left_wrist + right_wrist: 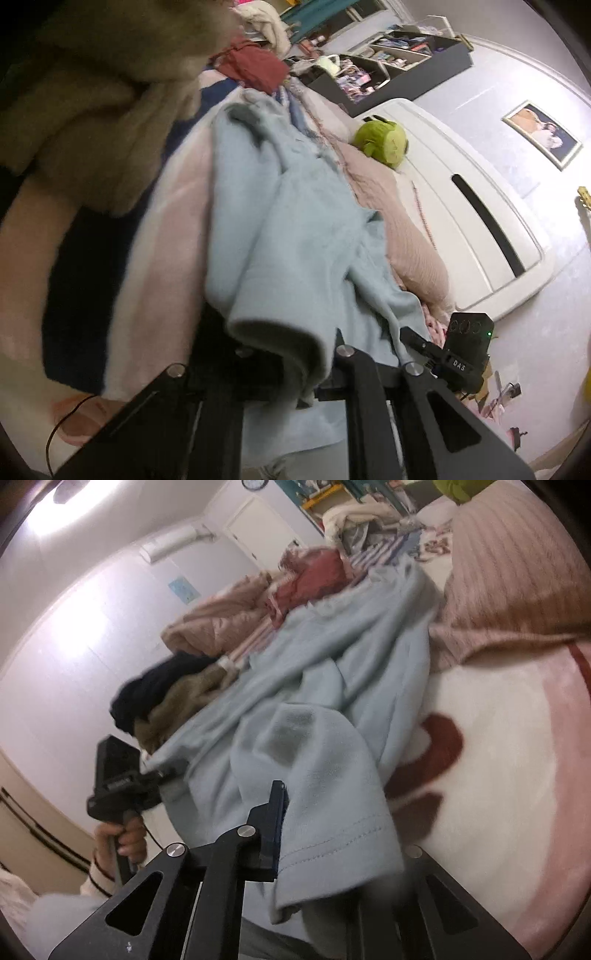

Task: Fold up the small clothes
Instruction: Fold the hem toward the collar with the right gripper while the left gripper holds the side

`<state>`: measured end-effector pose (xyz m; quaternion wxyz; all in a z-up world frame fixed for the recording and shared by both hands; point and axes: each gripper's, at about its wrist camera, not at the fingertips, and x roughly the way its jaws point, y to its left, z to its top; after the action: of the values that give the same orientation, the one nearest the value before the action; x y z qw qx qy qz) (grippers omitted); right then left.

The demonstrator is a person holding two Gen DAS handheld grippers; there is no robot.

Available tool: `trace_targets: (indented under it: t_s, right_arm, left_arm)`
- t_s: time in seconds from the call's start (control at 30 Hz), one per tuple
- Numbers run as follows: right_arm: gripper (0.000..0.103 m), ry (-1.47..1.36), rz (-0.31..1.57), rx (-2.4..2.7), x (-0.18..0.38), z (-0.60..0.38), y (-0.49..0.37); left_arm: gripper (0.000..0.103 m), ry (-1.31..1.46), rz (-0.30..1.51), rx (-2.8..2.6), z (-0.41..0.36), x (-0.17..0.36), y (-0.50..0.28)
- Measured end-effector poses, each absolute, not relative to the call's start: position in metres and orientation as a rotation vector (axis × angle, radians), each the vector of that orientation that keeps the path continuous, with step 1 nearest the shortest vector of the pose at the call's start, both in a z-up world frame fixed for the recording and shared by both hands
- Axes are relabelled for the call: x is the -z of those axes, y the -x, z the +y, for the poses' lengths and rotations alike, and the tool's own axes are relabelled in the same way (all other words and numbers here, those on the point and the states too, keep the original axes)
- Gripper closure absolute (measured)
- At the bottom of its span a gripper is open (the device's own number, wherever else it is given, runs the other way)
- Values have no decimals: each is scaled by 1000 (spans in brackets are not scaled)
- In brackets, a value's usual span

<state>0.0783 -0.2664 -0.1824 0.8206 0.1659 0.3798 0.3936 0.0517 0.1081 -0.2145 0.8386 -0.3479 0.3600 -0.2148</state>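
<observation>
A light blue garment [295, 221] lies crumpled on the bed. In the left wrist view its near fold drapes over my left gripper [291, 350], which is shut on it, the fingertips hidden under the cloth. My right gripper [412, 334] pinches the garment's edge at the lower right. In the right wrist view a hemmed sleeve of the garment [332, 794] hangs over my right gripper [325, 823], shut on it with one finger [277, 805] showing. A hand [123, 838] holds my left gripper [173, 770], whose tip meets the cloth's left edge.
The bed carries a pink, white and navy blanket [155, 266]. A pink ribbed pillow [413, 243] and a green plush toy [382, 142] lie by the white headboard [480, 221]. Brown fuzzy cloth [81, 110], a red garment [258, 66] and dark clothes [147, 698] are piled nearby.
</observation>
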Motion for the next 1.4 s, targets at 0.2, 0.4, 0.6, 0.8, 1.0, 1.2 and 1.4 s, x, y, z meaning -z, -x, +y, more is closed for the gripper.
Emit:
trace_targets:
  t_s: [0.2,0.4,0.6,0.8,1.0,1.2,1.4]
  right_arm:
    - [100,-337,704,-873,141,-269,-56]
    - [100,-335,623,-931,109,-262,-34]
    - [101,-334,526,-968,70,-273,6]
    - [101,-263,487,-937,36,-276,29]
    - [101,-239,525,-847,33,-269,-29]
    - [101,-210,616,-736,46,-256,-137]
    - [98,-120,831,-651,84,-229,-255]
  left_arm:
    - [94,652,638,485,100,163,-36]
    - [94,606,541,539,96,119,-14]
    - [94,549,458,586,101,74,32]
    - [94,478,447,564,103,40,45]
    - [93,457,502,492,103,47,-25]
    - [93,444,603,387,98,73,-151]
    - [85,438,794,317,95,124,-262]
